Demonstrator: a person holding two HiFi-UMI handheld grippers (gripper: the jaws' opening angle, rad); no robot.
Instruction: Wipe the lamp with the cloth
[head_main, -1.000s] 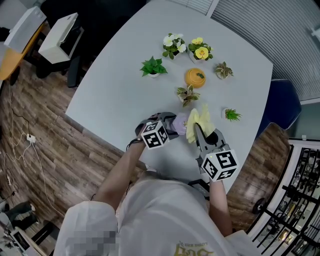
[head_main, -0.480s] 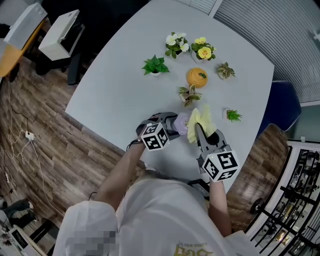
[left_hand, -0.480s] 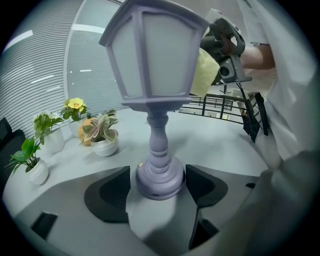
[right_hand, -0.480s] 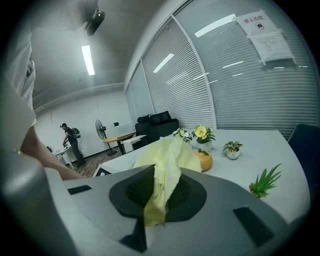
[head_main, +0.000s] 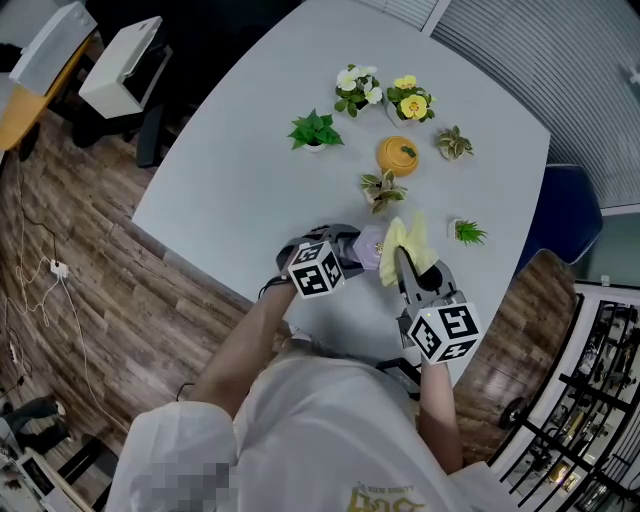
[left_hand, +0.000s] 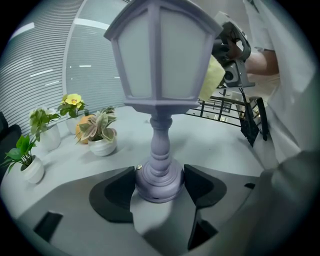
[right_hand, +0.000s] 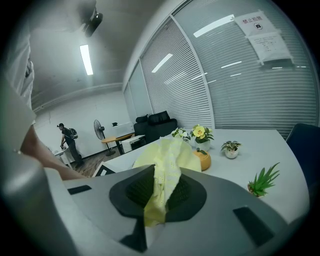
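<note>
An office: slatted blinds (right_hand: 235, 85), large meeting table (head_main: 240, 170), sofa (right_hand: 157, 125).

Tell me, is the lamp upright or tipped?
Upright: the lamp stands straight like the potted plant behind, base gripped by the left claw.

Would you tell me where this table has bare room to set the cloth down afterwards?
The widest bare stretch of table lies left of the green leafy plant, out to the left edge. The far end beyond the white flowers is free too. Crowded: between the orange pot, variegated plant and lamp.
</note>
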